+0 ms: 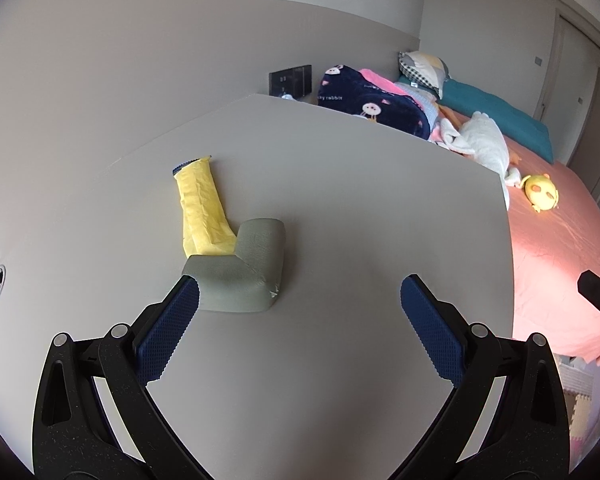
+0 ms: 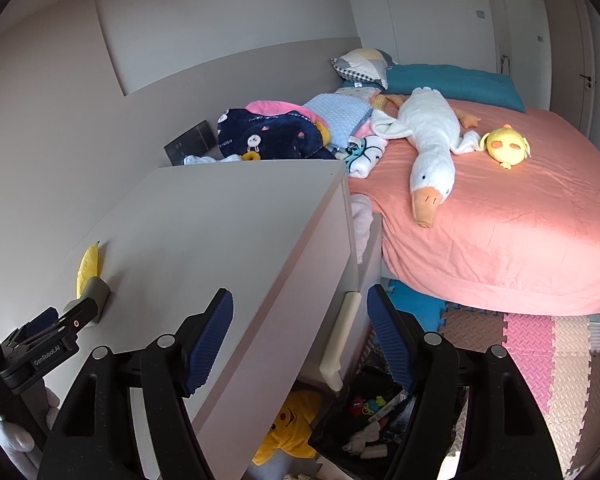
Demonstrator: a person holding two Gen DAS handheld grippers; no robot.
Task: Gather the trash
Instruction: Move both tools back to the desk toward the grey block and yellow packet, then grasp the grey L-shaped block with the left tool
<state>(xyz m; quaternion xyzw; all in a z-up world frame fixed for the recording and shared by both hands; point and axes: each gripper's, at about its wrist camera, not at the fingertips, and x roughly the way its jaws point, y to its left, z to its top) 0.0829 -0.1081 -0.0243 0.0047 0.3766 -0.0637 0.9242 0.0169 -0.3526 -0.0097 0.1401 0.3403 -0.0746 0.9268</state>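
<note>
The left gripper (image 1: 300, 300), jaws apart and empty, has one pad beside the grey L-shaped foam corner guard (image 1: 240, 272) on the white cabinet top (image 1: 360, 220). It may shove the guard aside instead of gripping it. The crinkled yellow wrapper (image 1: 202, 204) lies just behind the guard. The right gripper (image 2: 300, 320), also apart, hangs over the cabinet's edge.

crinkled yellow paper-like wrapper (image 1: 202, 206) beyond left tongs: creased, matt | grey foam-like L-shaped block (image 1: 240, 270) at left pad: soft, matt | smooth matt grey cabinet top (image 1: 360, 208) | blue gripper pads (image 1: 168, 332): knurled rubbery | salmon bedsheet (image 2: 500, 220) beyond right tongs: wrinkled cloth
</note>
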